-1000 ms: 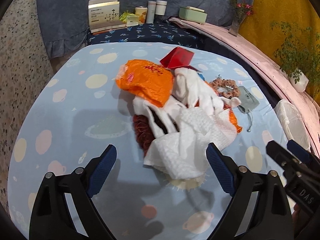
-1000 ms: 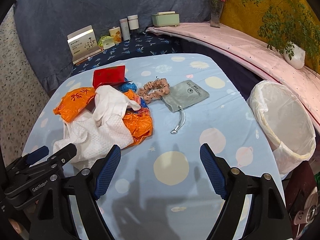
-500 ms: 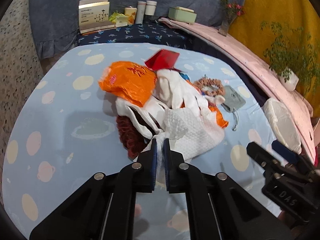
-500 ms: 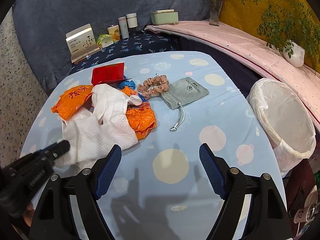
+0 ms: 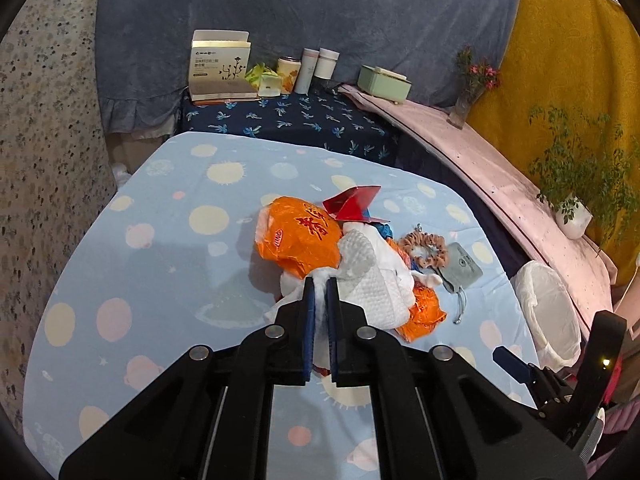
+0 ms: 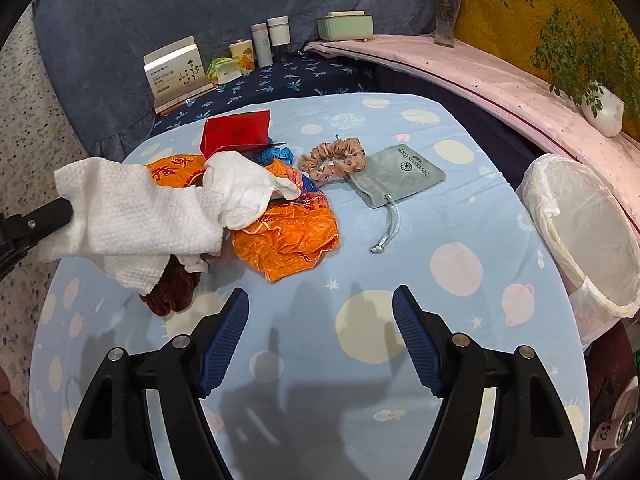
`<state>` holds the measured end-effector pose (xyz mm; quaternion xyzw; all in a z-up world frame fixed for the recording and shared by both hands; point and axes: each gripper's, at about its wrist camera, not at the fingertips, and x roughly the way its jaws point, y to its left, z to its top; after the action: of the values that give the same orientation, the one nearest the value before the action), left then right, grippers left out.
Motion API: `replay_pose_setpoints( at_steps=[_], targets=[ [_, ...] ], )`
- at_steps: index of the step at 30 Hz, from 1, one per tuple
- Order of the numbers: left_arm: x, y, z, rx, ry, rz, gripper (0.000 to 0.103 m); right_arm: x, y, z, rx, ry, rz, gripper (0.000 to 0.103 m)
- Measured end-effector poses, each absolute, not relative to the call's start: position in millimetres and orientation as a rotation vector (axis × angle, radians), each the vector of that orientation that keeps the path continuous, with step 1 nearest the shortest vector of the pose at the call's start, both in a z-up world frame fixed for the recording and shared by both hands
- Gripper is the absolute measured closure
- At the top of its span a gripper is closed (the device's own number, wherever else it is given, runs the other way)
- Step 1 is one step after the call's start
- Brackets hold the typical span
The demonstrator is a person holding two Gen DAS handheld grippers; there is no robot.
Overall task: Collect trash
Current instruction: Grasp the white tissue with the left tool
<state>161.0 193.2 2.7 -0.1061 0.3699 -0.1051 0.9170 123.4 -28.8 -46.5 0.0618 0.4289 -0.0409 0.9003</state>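
My left gripper (image 5: 320,284) is shut on a white textured paper towel (image 5: 372,292) and holds it lifted above the table; the towel also shows in the right wrist view (image 6: 144,216), hanging from the left gripper at the left edge. Under it lie two orange plastic bags (image 6: 288,236) (image 5: 300,236), a white glove (image 6: 244,184), a dark red cloth (image 6: 172,288) and a red card (image 6: 236,132). My right gripper (image 6: 320,320) is open and empty above bare tablecloth. A white-lined trash bin (image 6: 580,224) stands beside the table's right edge.
A peach scrunchie (image 6: 332,156), a grey drawstring pouch (image 6: 400,176) and a blue tape measure (image 6: 276,154) lie on the blue spotted tablecloth (image 6: 440,128). Boxes and jars (image 6: 264,44) stand on the back shelf. A potted plant (image 6: 600,104) sits on the pink ledge.
My left gripper closed on the white paper towel and lifted it up off the pile. The right gripper stayed open and hardly moved.
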Motion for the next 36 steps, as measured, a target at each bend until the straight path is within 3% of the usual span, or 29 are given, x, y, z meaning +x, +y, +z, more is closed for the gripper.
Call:
replay_pose_setpoints(
  at_steps=[6, 15, 18, 19, 21, 22, 24, 25, 36],
  targets=[
    [169.4, 190.9, -11.6, -0.213, 0.8, -0.212, 0.098, 145.6, -21.0, -52.1, 0.133, 0.889, -0.059, 0.035],
    [184.7, 181.4, -30.5, -0.193, 0.836, -0.219, 0.098, 189.1, -14.5, -70.4, 0.124, 0.919, -0.047, 0.049],
    [189.2, 176.4, -34.6, -0.186, 0.845, -0.226, 0.098, 198.0, -18.4, -82.0, 0.136, 0.946, -0.047, 0.061],
    [190.2, 175.5, -35.5, -0.185, 0.848, -0.228, 0.098, 200.2, -19.5, -86.6, 0.143, 0.96, -0.041, 0.072],
    [191.5, 172.1, -35.9, -0.183, 0.851, -0.235, 0.098, 198.9, -21.6, -89.5, 0.158, 0.958, -0.024, 0.08],
    [191.5, 170.2, -35.4, -0.177, 0.85, -0.237, 0.098, 197.4, -21.8, -88.6, 0.161, 0.956, -0.019, 0.09],
    [191.3, 166.9, -34.3, -0.173, 0.851, -0.242, 0.098, 194.1, -22.9, -85.2, 0.168, 0.952, -0.012, 0.094],
    [190.7, 164.5, -33.1, -0.173, 0.851, -0.245, 0.098, 191.7, -24.4, -82.8, 0.172, 0.946, -0.013, 0.102],
    [167.9, 123.7, -1.7, -0.124, 0.807, -0.306, 0.098, 150.5, -64.5, -34.0, 0.21, 0.835, -0.056, 0.103]
  ],
)
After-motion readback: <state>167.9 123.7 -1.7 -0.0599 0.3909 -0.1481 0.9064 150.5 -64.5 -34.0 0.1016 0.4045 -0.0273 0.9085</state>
